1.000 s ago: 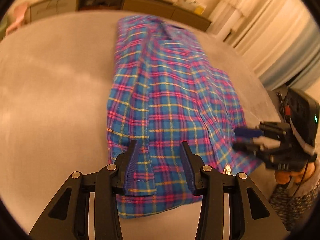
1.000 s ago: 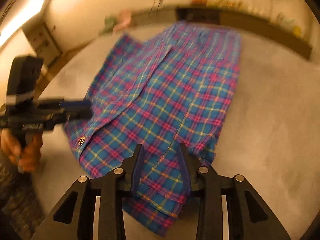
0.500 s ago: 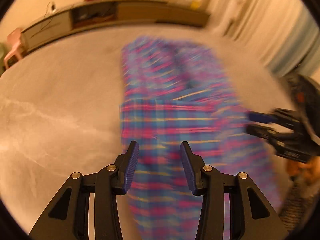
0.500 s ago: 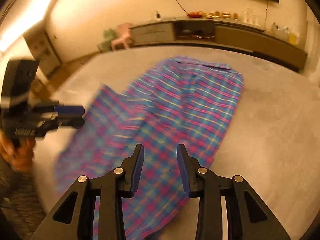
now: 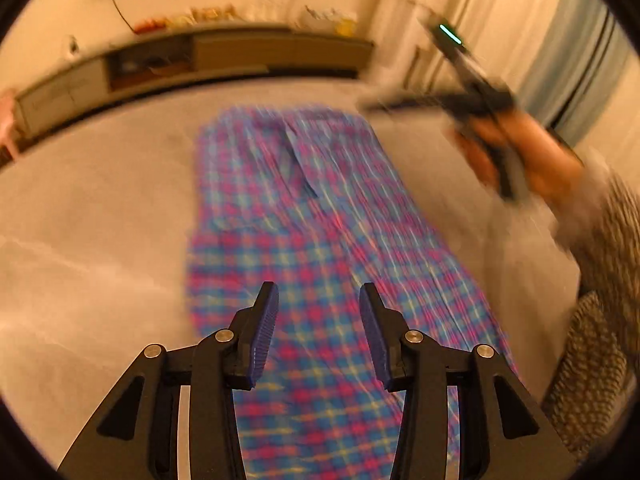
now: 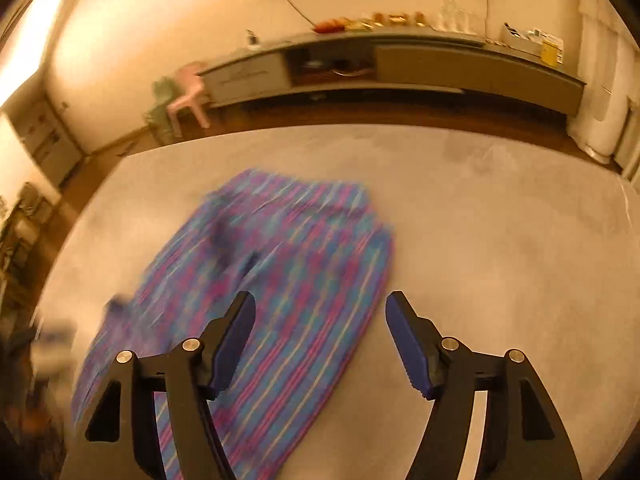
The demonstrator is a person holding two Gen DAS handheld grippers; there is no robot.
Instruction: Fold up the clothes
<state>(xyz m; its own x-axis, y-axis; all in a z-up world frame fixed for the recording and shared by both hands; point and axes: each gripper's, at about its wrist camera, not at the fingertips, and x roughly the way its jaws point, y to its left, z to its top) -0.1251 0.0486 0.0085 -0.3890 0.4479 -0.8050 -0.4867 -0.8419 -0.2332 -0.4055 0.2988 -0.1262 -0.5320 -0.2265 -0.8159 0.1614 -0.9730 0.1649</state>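
We see the plaid shirt [image 5: 304, 240] lying lengthwise on the grey table [image 5: 100, 220], motion-blurred in both wrist views. In the left wrist view it runs from the far middle of the table down toward the camera and passes under the left gripper [image 5: 318, 326]. That gripper's blue-padded fingers [image 5: 264, 332] stand apart with plaid cloth showing in the gap between them; we cannot tell whether they touch the fabric, and nothing is clamped.

In the right wrist view the shirt [image 6: 280, 280] lies left of centre on the table [image 6: 500, 260]. The right gripper [image 6: 320, 334] is spread wide, its left finger [image 6: 232, 344] over the shirt's edge and its right finger over bare table; it holds nothing.

From the left wrist view we also note the right gripper [image 5: 400, 100] raised above the table at upper right, blurred, held in a hand [image 5: 520, 152]. A low cabinet [image 6: 400, 68] lines the far wall.
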